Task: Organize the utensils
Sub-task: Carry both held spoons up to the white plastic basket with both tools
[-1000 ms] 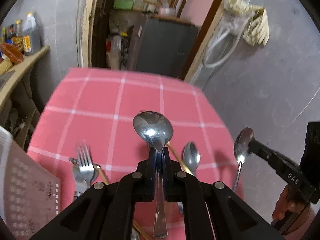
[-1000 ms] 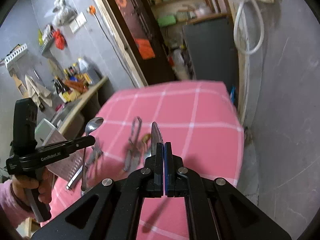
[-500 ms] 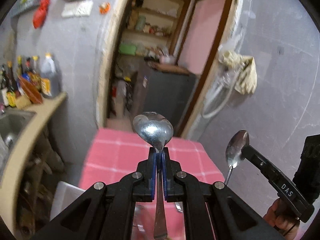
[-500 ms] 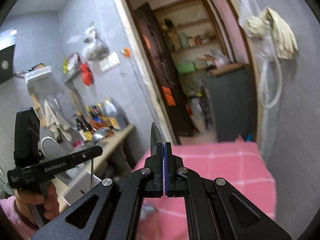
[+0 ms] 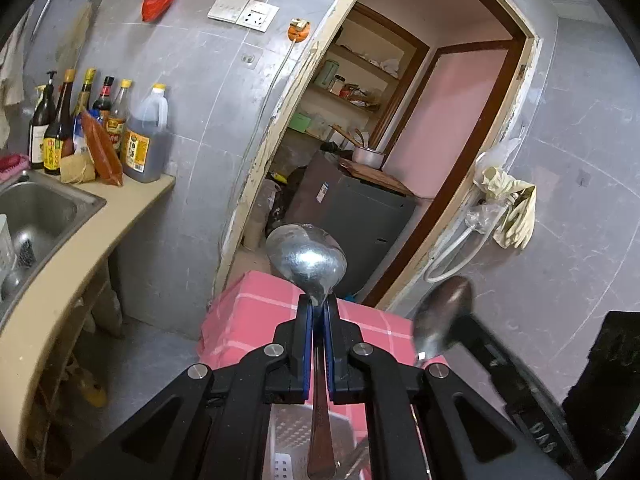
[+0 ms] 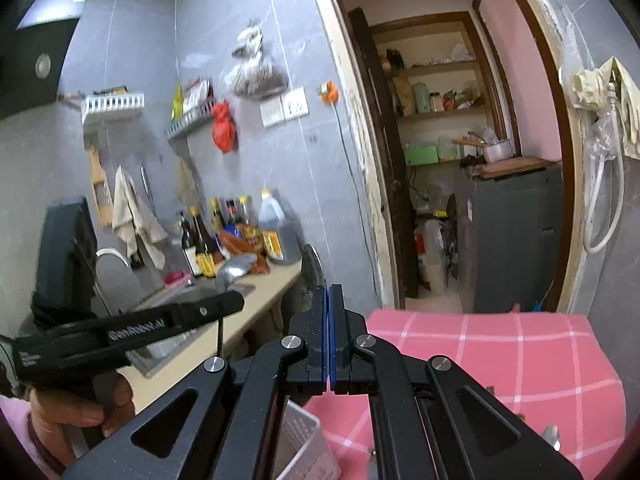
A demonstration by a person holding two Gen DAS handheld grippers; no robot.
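Pink checked tablecloth (image 6: 520, 352), kitchen counter (image 5: 80, 248)

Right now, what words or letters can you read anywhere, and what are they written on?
"GenRobot.AI": on the side of the left tool, white letters, a bit blurred.
"DAS": on the side of the right tool, white letters; anything beyond them cannot be read.
Bottle labels by the sink: too small to read.
Sticker on the grey cabinet: too small to read.

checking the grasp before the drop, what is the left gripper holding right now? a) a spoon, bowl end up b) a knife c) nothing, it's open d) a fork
a: the left gripper is shut on the spoon, whose bowl stands above the fingertips.
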